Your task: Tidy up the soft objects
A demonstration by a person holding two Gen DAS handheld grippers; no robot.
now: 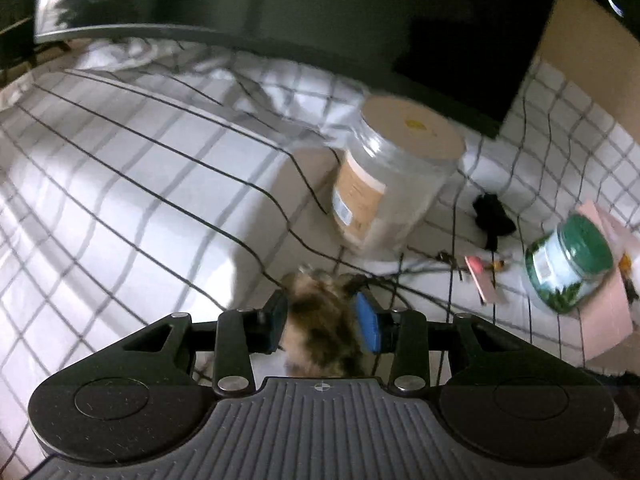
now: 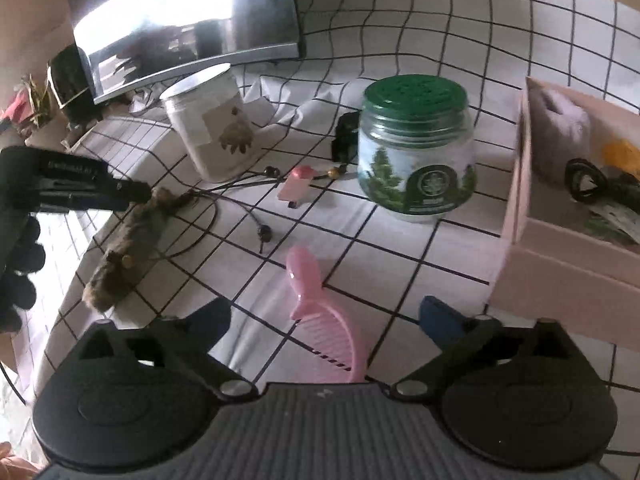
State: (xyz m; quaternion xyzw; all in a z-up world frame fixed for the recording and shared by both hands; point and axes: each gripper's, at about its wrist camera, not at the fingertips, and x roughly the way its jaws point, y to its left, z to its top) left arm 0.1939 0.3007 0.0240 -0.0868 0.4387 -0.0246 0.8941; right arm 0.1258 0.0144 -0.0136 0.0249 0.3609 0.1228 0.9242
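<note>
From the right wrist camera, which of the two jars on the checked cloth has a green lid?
The squat jar with tree pictures, beside the pink box. The taller frosted jar near the monitor has a pale lid.

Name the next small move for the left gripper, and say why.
Probably lift. The left gripper has its jaws closed on one end of the brown mottled furry strip, whose length lies on the white grid-patterned cloth. The pink open box already holds a fluffy item, so carrying it there seems likely.

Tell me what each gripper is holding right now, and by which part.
The left gripper is shut on the brown furry toy, pinching it at one end. The right gripper is open and holds nothing; the pink comb lies between its fingers.
</note>
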